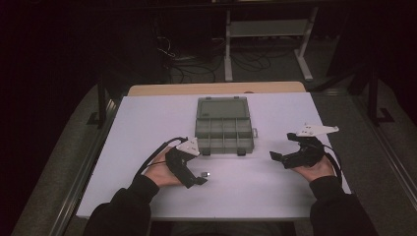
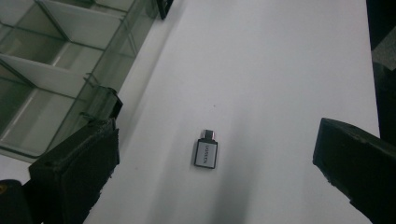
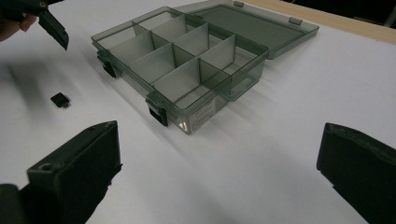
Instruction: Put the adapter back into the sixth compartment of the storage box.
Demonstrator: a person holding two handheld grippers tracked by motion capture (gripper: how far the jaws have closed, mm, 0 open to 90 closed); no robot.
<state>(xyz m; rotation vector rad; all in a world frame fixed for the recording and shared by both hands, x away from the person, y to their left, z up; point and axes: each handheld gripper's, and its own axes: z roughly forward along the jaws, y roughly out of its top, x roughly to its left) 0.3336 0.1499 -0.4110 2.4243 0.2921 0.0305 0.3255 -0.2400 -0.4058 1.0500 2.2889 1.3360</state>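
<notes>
A small black and silver USB adapter (image 2: 206, 153) lies flat on the white table, also seen as the adapter (image 1: 207, 174) and the adapter (image 3: 60, 100). My left gripper (image 1: 194, 181) hovers just left of it, open, the adapter lying ahead between its wide jaws (image 2: 212, 163). A clear grey compartment box (image 1: 223, 129) sits open at the table's middle, its lid folded back; its compartments (image 3: 180, 51) look empty. My right gripper (image 1: 277, 158) is open at the right, pointing toward the box, nothing between its jaws (image 3: 215, 172).
The white board (image 1: 255, 191) rests on a wooden table (image 1: 216, 88). The box's black latches (image 3: 158, 114) face me. Beyond the table is a dark floor with cables and a white metal frame (image 1: 265, 29).
</notes>
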